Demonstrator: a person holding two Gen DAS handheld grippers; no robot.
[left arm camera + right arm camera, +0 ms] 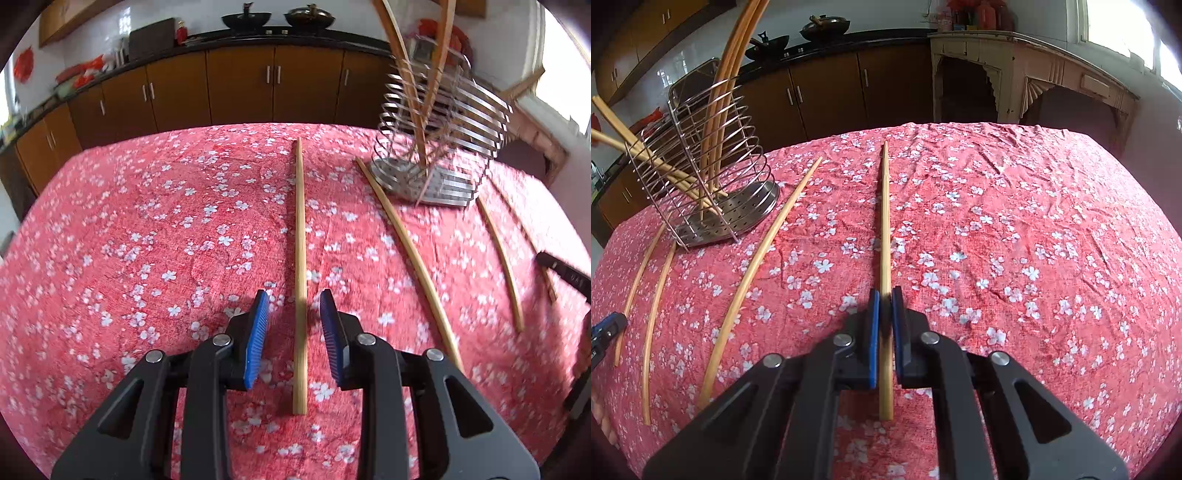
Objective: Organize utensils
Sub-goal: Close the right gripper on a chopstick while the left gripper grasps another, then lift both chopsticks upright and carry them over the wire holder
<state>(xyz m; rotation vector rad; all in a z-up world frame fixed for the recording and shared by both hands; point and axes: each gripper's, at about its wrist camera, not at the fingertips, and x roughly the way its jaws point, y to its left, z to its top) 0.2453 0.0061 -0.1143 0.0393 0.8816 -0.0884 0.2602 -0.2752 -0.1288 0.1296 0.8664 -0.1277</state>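
Several wooden chopsticks lie on a red floral tablecloth [147,229]. In the left wrist view my left gripper [294,304] is open, its blue pads either side of one chopstick [300,236] that lies flat. A wire utensil holder [439,147] with chopsticks standing in it sits at the far right. In the right wrist view my right gripper [885,297] is shut on a chopstick [885,221] that points away along the cloth. The holder [709,177] stands at the far left there, with several chopsticks inside.
Loose chopsticks [413,262] [502,258] lie right of the left gripper; others [761,266] [653,317] lie left of the right gripper. Brown kitchen cabinets [240,85] and a counter with woks stand behind the table. The other gripper shows at the frame edge [605,332].
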